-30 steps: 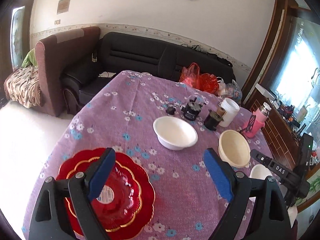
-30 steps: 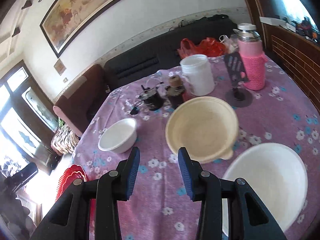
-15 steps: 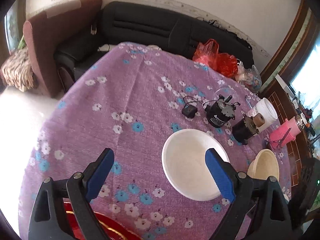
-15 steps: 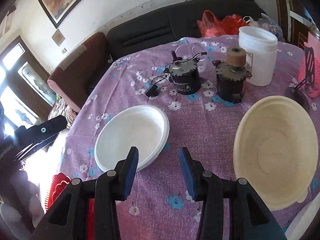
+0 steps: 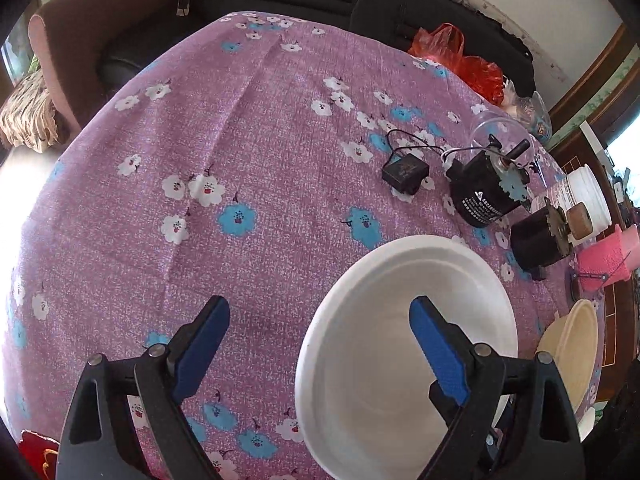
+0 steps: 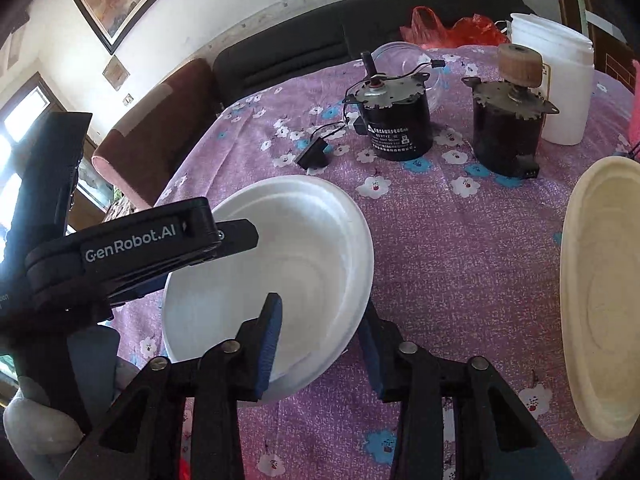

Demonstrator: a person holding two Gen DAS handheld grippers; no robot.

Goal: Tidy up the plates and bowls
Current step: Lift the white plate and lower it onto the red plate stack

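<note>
A white bowl (image 5: pixel 408 356) (image 6: pixel 280 264) sits on the purple floral tablecloth (image 5: pixel 248 168). My left gripper (image 5: pixel 318 340) is open, straddling the bowl's left rim, one finger inside and one outside. My right gripper (image 6: pixel 320 340) is open, straddling the bowl's near right rim, left finger inside the bowl. The left gripper's body (image 6: pixel 132 248) reaches over the bowl's far left rim in the right wrist view. A cream bowl (image 6: pixel 600 296) (image 5: pixel 572 356) lies to the right. A red plate's edge (image 5: pixel 36 452) shows at bottom left.
Two black motors (image 6: pixel 394 120) (image 6: pixel 508 128), a small black adapter (image 6: pixel 314 154), a white tub (image 6: pixel 560 80), a clear glass bowl (image 6: pixel 404 60) and a pink bottle (image 5: pixel 608 256) stand behind the bowls. A sofa (image 6: pixel 360 32) and armchair (image 6: pixel 160 128) lie beyond the table.
Both grippers moved forward and down onto the white bowl, each now straddling its rim. The red plate slid almost out of the left wrist view.
</note>
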